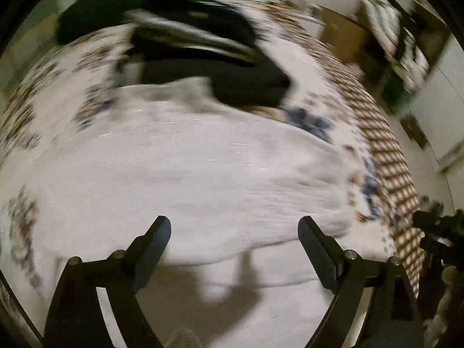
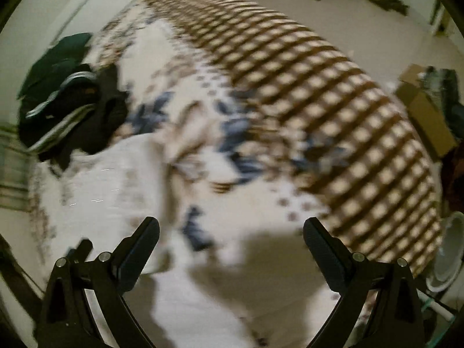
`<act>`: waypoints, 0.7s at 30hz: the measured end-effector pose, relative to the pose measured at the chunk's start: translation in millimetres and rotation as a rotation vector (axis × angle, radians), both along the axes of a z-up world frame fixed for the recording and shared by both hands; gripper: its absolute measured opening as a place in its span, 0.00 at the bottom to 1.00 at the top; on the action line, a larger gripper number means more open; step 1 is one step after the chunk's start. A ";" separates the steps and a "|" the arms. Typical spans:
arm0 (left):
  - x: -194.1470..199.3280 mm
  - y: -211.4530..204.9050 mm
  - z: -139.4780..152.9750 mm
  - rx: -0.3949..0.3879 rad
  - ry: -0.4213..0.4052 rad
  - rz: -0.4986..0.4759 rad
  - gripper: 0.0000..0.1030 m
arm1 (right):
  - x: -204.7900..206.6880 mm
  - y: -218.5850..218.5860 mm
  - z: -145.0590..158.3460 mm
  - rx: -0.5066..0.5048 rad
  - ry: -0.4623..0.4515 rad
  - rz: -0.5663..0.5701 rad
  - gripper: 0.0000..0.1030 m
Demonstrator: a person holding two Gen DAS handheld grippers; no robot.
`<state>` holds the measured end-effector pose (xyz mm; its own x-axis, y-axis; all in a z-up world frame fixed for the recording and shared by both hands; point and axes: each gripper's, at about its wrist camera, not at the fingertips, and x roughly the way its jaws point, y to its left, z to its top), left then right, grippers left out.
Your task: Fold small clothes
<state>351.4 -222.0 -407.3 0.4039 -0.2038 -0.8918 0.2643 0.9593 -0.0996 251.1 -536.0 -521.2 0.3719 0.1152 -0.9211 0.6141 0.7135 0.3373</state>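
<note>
The left gripper was seen with its jaws spread wide and nothing between them, just above a white garment laid flat on the patterned bedspread. The right gripper was likewise released over the bedspread. A dark clothes pile was seen beyond the garment.

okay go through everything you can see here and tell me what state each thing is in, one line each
left gripper: open, empty, above the white garment.
right gripper: open, empty, above the bedspread.
white garment: spread out flat, unfolded.
dark clothes pile: heaped, unfolded, at the far side.
patterned bedspread: laid over the bed.
</note>
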 end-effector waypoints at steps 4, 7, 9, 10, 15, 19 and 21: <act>13.1 66.0 -5.6 0.098 -0.015 0.145 0.87 | 36.4 27.7 0.7 0.096 -0.046 0.069 0.98; 25.9 109.4 -24.1 0.187 0.024 0.243 0.87 | 64.3 51.9 -11.1 0.129 -0.040 0.101 0.98; 32.3 134.7 -33.5 0.220 0.041 0.307 0.87 | 80.6 68.6 -18.2 0.122 -0.030 0.126 0.90; 34.5 142.4 -36.8 0.233 0.043 0.327 0.87 | 88.7 80.4 -21.6 0.110 -0.022 0.151 0.86; 42.7 167.5 -49.6 0.243 0.062 0.385 0.87 | 105.6 118.8 -43.1 -0.013 0.076 0.250 0.08; 46.6 184.4 -45.0 0.223 0.071 0.412 0.87 | 95.2 122.8 -27.7 -0.109 0.056 0.240 0.07; 46.5 193.5 -39.5 0.216 0.060 0.423 0.87 | 83.9 121.2 -12.3 -0.140 0.037 0.225 0.06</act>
